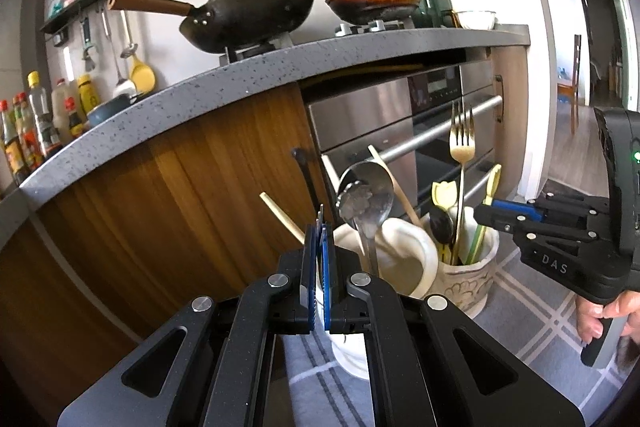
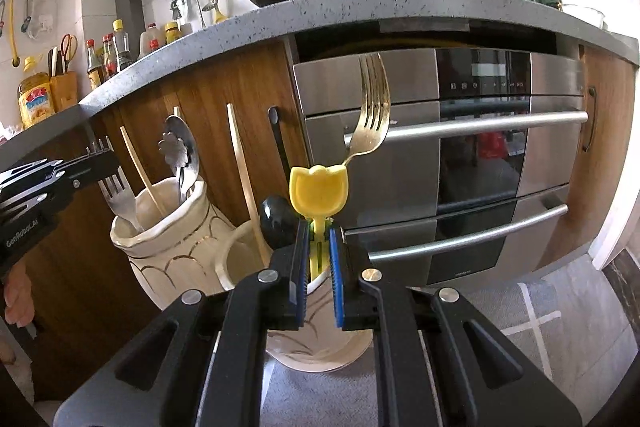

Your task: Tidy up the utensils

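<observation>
yellow tulip spoon (image 2: 318,193) stands upright, bowl up, gripped by right fingers (image 2: 336,267); left fingers (image 1: 325,259) grip fork (image 2: 118,193)

I see a yellow tulip-shaped spoon (image 2: 318,195) with a green-and-yellow stem between blue pads on my black right gripper (image 2: 319,247). Beside it are a black spoon (image 2: 278,221) and a gold fork (image 2: 373,107). The cream vase (image 2: 160,239) carries thin gold scallop lines; the other holder (image 1: 470,277) is off-white with embossed petals. The counter (image 2: 360,7) is speckled grey, the cabinets (image 1: 180,187) brown woodgrain, the floor mat (image 1: 532,307) grey with white stripes.
</observation>
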Motion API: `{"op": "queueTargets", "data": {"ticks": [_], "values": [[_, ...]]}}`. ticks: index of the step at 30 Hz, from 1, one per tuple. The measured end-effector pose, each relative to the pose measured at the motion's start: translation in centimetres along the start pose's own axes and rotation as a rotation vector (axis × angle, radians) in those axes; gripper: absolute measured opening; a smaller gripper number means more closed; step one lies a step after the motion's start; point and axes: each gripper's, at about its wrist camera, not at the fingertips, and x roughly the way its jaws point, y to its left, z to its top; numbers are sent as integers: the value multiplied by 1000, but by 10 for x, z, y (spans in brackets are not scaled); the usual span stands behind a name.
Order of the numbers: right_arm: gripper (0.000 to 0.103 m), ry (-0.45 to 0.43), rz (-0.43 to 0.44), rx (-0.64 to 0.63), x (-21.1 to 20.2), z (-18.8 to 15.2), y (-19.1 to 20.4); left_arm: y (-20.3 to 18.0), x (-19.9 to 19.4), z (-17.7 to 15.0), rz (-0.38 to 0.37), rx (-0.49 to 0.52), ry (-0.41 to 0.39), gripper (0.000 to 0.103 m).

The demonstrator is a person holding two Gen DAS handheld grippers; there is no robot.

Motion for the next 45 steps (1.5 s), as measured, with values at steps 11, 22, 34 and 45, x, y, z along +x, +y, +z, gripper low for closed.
{"op": "queueTargets", "data": {"ticks": [11, 22, 34, 45], "values": [[30, 7, -4, 13, -8, 5, -1, 8, -9, 4, 14, -33, -12, 24], [70, 20, -26, -14, -68, 19, 17, 9, -58, 10, 26, -52, -43, 63], [97, -28, -32, -53, -140, -3, 43, -3, -104, -35, -8, -156, -28, 93], [97, -102, -123, -104, -161, -36, 42, -18, -113, -59, 48, -188, -83, 98]]}}
